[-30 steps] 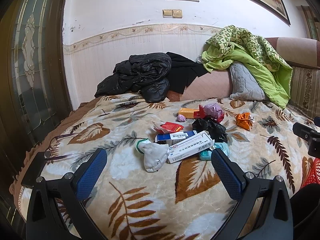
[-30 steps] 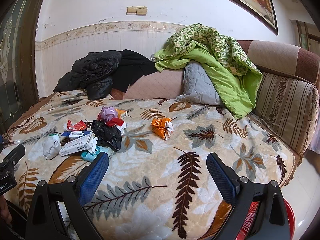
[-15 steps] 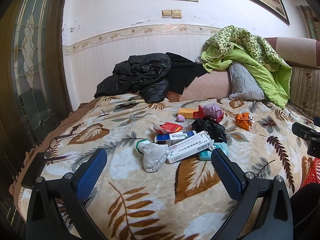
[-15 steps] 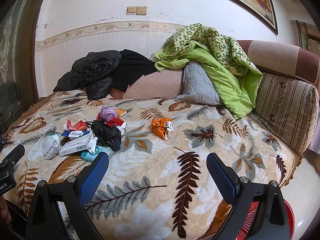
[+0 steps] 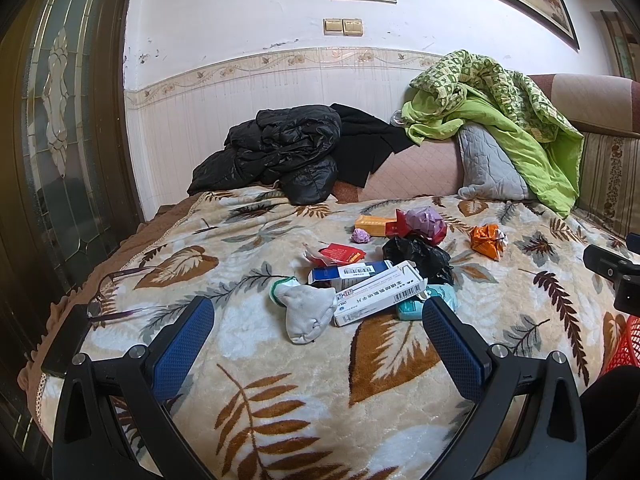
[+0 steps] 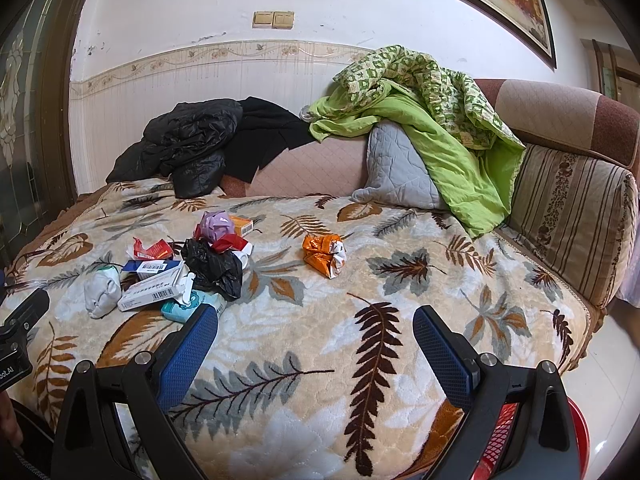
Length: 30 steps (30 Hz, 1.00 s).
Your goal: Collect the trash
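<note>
Trash lies piled on the leaf-patterned blanket (image 5: pixel 280 392): a white medicine box (image 5: pixel 378 293), a blue-and-white box (image 5: pixel 352 272), a black plastic bag (image 5: pixel 420 254), a red wrapper (image 5: pixel 340 253), an orange box (image 5: pixel 370 224), a purple crumpled bag (image 5: pixel 426 220), a teal pack (image 5: pixel 412 308) and a white sock (image 5: pixel 308 312). An orange crumpled wrapper (image 6: pixel 325 253) sits apart to the right. My left gripper (image 5: pixel 318 320) is open just short of the pile. My right gripper (image 6: pixel 315 328) is open over bare blanket (image 6: pixel 360 320), with nothing between its fingers.
A red mesh basket (image 6: pixel 540 440) stands on the floor by the bed's front right corner. Black jackets (image 5: pixel 276 152), a grey pillow (image 5: pixel 492 172) and a green quilt (image 5: pixel 500 108) lie along the back. Glasses (image 5: pixel 116 292) and a dark phone (image 5: pixel 64 340) rest near the left edge.
</note>
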Each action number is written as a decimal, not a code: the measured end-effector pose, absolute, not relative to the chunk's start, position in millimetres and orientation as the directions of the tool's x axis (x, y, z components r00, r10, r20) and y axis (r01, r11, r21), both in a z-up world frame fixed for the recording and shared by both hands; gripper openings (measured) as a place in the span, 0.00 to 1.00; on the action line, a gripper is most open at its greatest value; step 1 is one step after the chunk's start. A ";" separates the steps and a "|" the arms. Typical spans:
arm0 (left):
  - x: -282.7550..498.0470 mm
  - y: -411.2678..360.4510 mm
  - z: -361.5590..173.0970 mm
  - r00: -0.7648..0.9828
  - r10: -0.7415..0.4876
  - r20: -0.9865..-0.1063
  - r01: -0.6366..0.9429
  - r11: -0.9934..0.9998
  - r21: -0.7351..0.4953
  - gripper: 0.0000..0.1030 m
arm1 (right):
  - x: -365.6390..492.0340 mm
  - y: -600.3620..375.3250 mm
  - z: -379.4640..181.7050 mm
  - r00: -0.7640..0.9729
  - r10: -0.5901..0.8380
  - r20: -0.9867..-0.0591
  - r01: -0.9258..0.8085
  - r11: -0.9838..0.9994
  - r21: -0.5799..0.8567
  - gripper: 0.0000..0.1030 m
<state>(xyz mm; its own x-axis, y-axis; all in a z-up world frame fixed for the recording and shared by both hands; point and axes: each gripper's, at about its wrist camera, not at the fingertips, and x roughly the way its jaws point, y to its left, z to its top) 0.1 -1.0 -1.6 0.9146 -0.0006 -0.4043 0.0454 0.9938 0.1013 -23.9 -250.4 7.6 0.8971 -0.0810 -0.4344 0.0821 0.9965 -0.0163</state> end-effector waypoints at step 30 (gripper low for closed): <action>161.1 65.2 -86.0 0.594 -0.235 -0.769 -0.189 0.888 -0.418 0.52 | -1.5 -259.7 -2.1 0.840 0.036 -0.541 0.002 0.998 0.069 0.95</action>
